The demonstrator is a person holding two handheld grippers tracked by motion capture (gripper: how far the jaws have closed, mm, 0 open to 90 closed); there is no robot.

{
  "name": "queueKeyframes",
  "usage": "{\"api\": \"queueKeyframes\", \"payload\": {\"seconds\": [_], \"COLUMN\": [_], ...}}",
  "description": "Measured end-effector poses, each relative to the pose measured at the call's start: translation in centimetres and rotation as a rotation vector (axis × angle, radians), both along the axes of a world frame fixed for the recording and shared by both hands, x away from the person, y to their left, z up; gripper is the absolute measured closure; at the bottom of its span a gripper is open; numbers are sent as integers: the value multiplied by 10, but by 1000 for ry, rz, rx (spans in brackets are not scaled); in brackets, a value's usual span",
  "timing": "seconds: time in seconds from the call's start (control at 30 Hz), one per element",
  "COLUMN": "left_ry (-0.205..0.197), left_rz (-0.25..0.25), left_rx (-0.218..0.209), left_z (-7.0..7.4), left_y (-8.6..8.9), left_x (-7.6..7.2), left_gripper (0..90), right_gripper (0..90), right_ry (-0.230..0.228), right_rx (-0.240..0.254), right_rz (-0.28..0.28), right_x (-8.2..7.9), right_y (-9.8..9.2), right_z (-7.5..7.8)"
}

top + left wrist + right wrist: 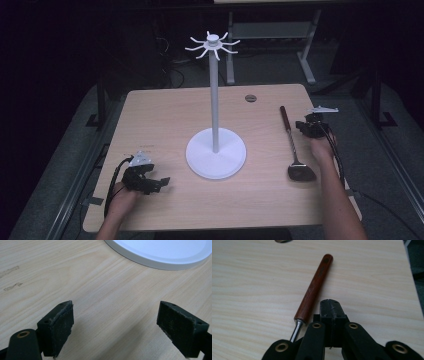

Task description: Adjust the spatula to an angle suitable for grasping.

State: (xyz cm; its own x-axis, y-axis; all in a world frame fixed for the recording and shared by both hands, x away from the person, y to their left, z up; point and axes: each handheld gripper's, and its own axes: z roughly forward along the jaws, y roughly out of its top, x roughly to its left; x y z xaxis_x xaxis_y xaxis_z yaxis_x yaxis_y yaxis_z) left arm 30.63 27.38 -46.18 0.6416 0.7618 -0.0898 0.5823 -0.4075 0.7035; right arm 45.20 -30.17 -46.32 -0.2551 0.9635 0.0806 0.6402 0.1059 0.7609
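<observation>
1. A white stand (215,150) sits at the middle of the light wood desk (165,115): a round flat base, a slim upright pole, and a crown of curved hooks at the top.
2. A spatula-like utensil (292,145) lies flat on the right part of the desk. It has a reddish-brown wooden handle (314,288), a thin metal shank and a dark metal head at the near end.
3. Its long axis runs near to far, the handle pointing to the far side and leaning slightly left, the head toward the near edge.
4. The right gripper (306,127) hovers just right of the handle, held by the right hand (322,147). In the right gripper view its jaws are pressed together with nothing between them, and the handle lies just beside them.
5. The left gripper (161,182) rests at the near left of the desk, held by the left hand (122,195). Its jaws stand wide apart over bare wood, holding nothing; the stand's base rim (160,262) lies beyond them.
6. A small round dark disc (250,98) sits near the far edge.
</observation>
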Motion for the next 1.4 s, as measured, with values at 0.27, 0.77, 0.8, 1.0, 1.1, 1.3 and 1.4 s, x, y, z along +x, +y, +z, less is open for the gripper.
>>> {"api": "queueKeyframes", "payload": {"seconds": [0.27,0.77,0.8,1.0,1.1,1.3,1.4], "left_ry": [6,9,9,9,4,-1,-2], "left_rz": [0,-4,-5,-7,-14,-15,-15], "left_rx": [-4,-8,-8,-9,0,-1,0], "left_z": [-1,-2,-2,-1,-1,-1,0], "left_y": [-1,-2,-2,-3,-2,-1,-1], "left_x": [0,1,1,1,1,1,1], "left_gripper": [138,138,138,138,138,139,138], "right_gripper": [900,900,900,899,900,899,899], "right_ry": [52,68,69,70,72,75,72], "right_rx": [-9,-27,-26,-26,-31,-33,-32], "right_rz": [33,57,59,79,99,114,127], "right_x": [5,8,8,8,8,8,8], "right_y": [6,11,11,15,20,25,27], "right_z": [-9,-12,-12,-12,-12,-11,-11]}}
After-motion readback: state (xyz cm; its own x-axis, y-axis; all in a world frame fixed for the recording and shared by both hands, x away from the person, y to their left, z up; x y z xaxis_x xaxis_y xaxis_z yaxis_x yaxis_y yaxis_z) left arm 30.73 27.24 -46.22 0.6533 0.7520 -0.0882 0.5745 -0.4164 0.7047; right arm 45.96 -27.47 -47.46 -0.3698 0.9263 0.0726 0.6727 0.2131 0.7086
